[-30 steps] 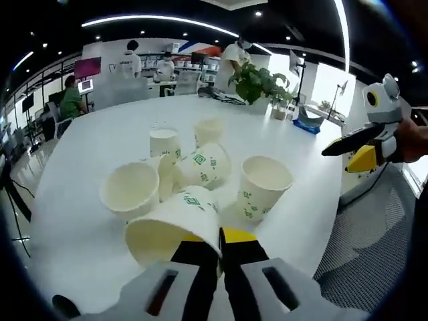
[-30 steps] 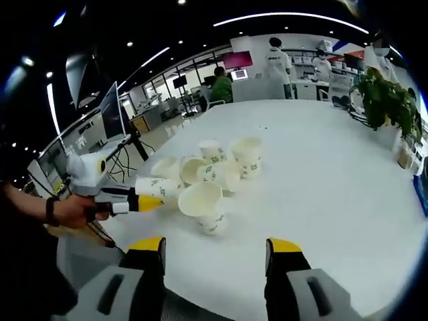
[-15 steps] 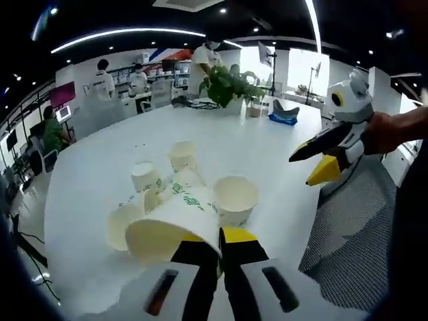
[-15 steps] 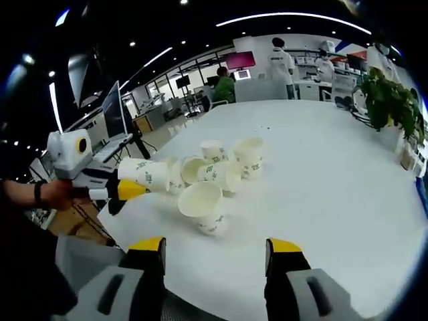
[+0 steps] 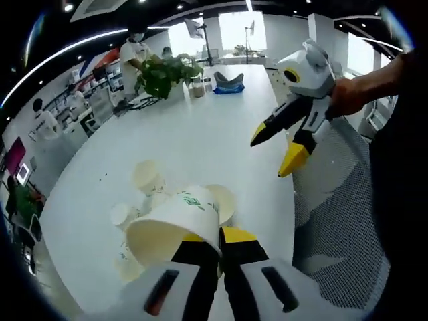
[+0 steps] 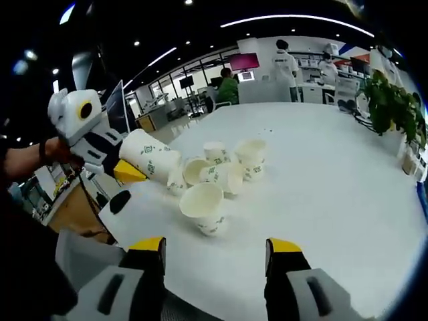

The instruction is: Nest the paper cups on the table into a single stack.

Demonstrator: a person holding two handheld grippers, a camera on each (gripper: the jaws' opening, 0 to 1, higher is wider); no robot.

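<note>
My left gripper [image 5: 218,249] is shut on the rim of a white paper cup [image 5: 175,227] with green print, held in the air above the others. In the right gripper view that held cup [image 6: 151,163] hangs tilted at the left, above the table edge, in the left gripper [image 6: 128,172]. Several more cups lie clustered on the white table [image 6: 334,200]: the nearest one [image 6: 202,207] with its mouth toward me, an upright one [image 6: 251,158] behind it. My right gripper [image 6: 215,251] is open with nothing in it, short of the cluster; it hangs open [image 5: 271,155] off the table's side.
A potted plant [image 6: 391,100] stands at the table's far right, with a blue object [image 5: 227,83] near it. People work at desks in the background. Grey carpet [image 5: 334,221] lies beside the table. A monitor on a stand [image 6: 110,110] is at the left.
The left gripper has lifted its cup well above the table and tipped it, so the cluster now lies below it. The right gripper has stayed open and hardly moved.
</note>
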